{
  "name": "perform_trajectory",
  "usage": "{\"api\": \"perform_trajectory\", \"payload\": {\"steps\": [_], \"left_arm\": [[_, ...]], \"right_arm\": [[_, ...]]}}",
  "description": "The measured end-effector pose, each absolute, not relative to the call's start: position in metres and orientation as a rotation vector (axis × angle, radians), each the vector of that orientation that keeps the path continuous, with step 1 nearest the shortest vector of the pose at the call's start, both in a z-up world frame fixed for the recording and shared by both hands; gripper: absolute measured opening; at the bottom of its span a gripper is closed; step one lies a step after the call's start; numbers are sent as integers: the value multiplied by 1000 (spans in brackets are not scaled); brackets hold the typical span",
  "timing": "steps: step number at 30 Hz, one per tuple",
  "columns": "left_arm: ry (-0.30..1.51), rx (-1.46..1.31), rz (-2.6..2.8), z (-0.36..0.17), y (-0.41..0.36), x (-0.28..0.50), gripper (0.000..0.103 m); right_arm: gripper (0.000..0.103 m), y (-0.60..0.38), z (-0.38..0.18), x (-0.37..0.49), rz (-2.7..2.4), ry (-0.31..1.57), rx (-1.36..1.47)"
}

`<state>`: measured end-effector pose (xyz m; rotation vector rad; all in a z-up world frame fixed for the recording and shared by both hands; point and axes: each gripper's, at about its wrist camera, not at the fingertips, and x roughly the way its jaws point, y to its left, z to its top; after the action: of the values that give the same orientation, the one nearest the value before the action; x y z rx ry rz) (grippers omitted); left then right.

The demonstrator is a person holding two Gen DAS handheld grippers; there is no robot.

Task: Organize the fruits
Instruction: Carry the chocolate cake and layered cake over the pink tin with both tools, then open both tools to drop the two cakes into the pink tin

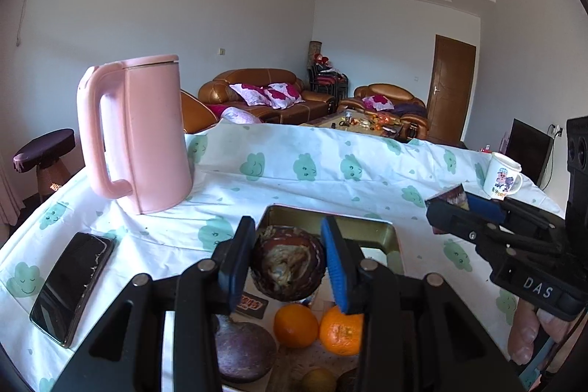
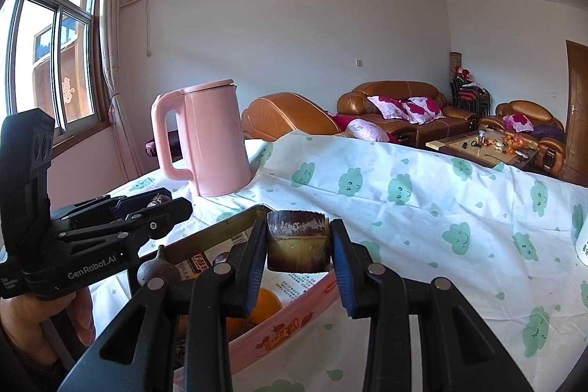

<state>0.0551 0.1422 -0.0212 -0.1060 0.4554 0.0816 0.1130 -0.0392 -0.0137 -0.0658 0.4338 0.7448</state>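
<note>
Black left gripper [image 1: 288, 258] is clasping a dark brown, rough-skinned round fruit [image 1: 288, 267] above the gold-lined pink tin tray [image 1: 382, 232], where two oranges [image 1: 296, 325] are lying. Beside it, the right gripper [image 2: 298, 247] is gripping a brown cut stalk piece [image 2: 297, 241] over the cloud-print tablecloth [image 2: 422, 215].

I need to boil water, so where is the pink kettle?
The tall pink plastic kettle stands upright at the table's far left on the cloud-print cloth, beyond the black phone and left of the gold tin.
</note>
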Motion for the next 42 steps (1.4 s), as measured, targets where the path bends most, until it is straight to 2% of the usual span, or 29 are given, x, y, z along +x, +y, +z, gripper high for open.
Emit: {"api": "perform_trajectory", "payload": {"steps": [23,25,27,30,34,38,42], "left_arm": [[568,-94,116,-47,155,79,40],[567,-96,115,-47,155,79,40],[564,-96,114,-46,155,78,45],[558,-91,122,-46,154,77,55],[551,-91,128,-46,154,75,62],[532,-99,131,-43,154,69,66],[491,-107,141,-37,154,59,78]], "right_arm": [[36,12,-48,120,748,555,-199],[39,12,-48,120,747,551,-200],[47,12,-48,120,745,548,-200],[48,11,-48,119,741,542,-199],[49,11,-47,117,734,533,-202],[58,7,-46,115,721,515,-187],[60,0,-45,116,706,512,-160]]}}
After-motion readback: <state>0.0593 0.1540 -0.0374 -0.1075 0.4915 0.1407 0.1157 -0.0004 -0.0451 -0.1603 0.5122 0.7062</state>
